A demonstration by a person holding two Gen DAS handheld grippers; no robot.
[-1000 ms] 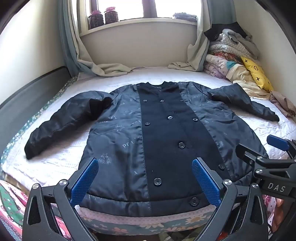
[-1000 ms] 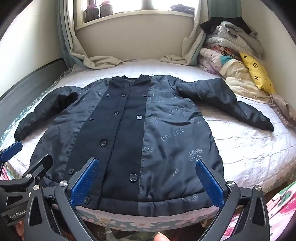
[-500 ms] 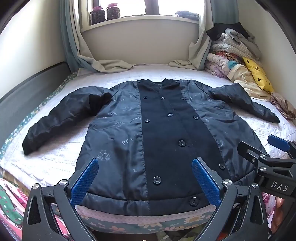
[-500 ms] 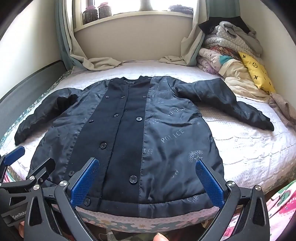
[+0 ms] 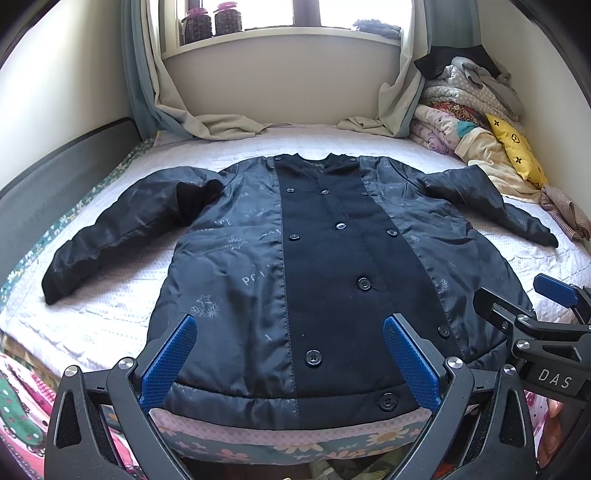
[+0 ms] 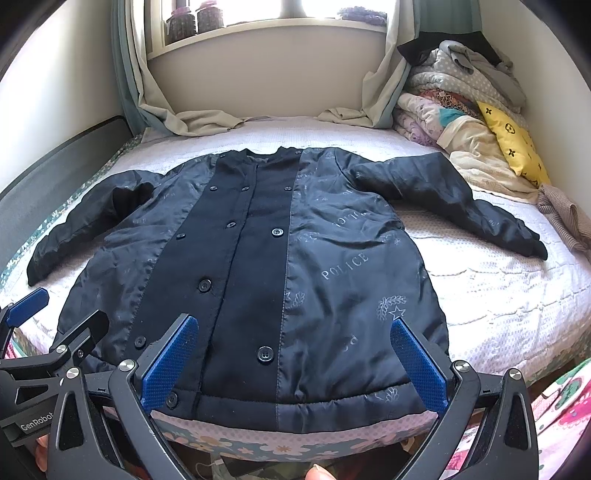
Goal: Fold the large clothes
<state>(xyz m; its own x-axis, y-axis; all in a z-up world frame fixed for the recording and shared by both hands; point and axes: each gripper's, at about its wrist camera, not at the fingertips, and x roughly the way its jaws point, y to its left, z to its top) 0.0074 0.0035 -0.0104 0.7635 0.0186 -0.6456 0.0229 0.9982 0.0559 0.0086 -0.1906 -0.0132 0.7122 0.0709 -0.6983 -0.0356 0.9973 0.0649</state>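
Over the hem of the flat coat (image 5: 325, 280), both jaws released, send left gripper (image 5: 290, 358) to its sleeve (image 5: 122, 229), right gripper (image 6: 291, 363) pinning the body.

Daylight came through the blown-out white window (image 5: 332, 13), leaving the two dark glass jars (image 5: 212, 20) below it backlit. The shiny dark padded coat (image 6: 332, 280) in front of the window showed soft sheen. Fisheye bending and black vignetting marked the corners; focus stayed sharp.
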